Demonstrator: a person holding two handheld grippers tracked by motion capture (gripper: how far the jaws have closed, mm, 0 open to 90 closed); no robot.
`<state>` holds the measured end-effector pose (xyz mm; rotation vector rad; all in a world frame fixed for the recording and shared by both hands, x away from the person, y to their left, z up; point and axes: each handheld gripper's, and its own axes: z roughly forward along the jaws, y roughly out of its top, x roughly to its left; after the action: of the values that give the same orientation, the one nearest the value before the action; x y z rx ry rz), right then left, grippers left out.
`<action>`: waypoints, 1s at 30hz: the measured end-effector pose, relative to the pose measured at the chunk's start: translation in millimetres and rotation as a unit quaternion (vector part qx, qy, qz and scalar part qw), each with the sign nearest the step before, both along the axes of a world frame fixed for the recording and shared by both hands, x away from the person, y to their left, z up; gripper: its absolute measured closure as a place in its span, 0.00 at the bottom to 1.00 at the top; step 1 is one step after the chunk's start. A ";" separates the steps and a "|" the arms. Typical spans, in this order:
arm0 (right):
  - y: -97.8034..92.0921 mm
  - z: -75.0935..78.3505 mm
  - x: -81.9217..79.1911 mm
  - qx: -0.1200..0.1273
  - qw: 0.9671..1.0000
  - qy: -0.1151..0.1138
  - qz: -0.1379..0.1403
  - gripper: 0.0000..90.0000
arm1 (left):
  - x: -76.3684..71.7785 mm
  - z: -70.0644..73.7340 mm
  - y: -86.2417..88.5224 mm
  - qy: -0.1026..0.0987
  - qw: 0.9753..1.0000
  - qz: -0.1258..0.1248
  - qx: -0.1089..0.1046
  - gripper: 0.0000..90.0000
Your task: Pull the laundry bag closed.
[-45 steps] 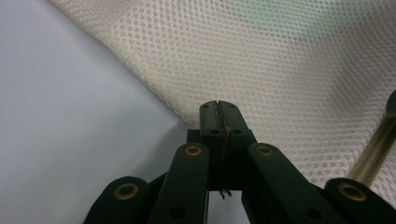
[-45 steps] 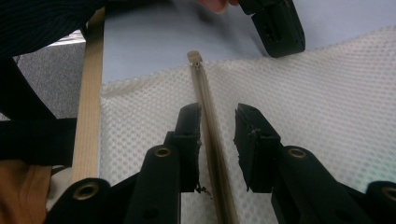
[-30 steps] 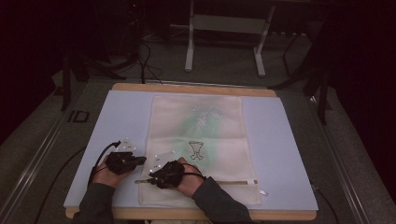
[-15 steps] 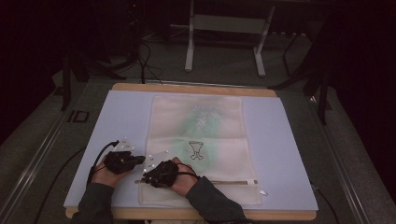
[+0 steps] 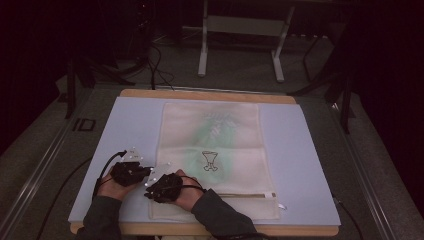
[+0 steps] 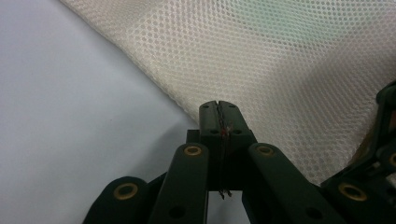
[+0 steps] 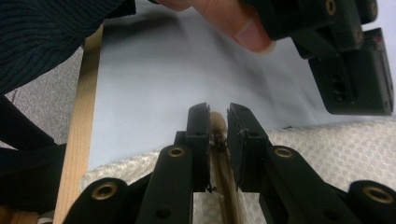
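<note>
Both grippers edged nearer; zipper (image 7: 218, 140) sits between right gripper (image 7: 218, 122) jaws.

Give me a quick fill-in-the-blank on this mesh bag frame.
1. The mesh bag lies flat on a light blue ___.
2. The right claw pinches the bag's tan ___.
3. The left claw has its jaws ___, at the bag's edge.
4. Both claws work at the bag's near-___ corner in the high view.

Missing: mat; zipper; shut; left
</note>
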<state>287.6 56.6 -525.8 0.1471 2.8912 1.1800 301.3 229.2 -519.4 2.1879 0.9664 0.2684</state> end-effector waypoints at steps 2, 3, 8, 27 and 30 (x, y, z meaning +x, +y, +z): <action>4.3 -0.9 0.0 -0.004 1.000 -0.002 0.001 0.87 | 0.0 -0.2 -0.1 0.000 1.000 -0.001 0.002 0.99; 4.3 -0.9 0.0 -0.004 1.000 -0.002 0.001 0.87 | 0.0 -0.2 -0.1 0.000 1.000 -0.001 0.002 0.99; 13.5 -4.4 -0.4 -0.019 1.000 -0.008 0.005 0.87 | 0.2 -0.1 -0.1 0.001 1.000 -0.002 0.004 0.99; 13.9 -4.3 0.2 -0.006 1.000 -0.016 -0.017 0.90 | -0.2 0.2 1.6 -0.002 1.000 0.007 0.003 0.99; 13.6 -3.0 -0.3 -0.002 1.000 -0.017 -0.014 0.90 | -0.3 0.4 1.9 -0.003 1.000 0.009 0.000 0.99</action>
<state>287.4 70.2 -528.8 0.1663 2.8526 1.1622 301.0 231.1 -518.9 2.1787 0.9836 0.2831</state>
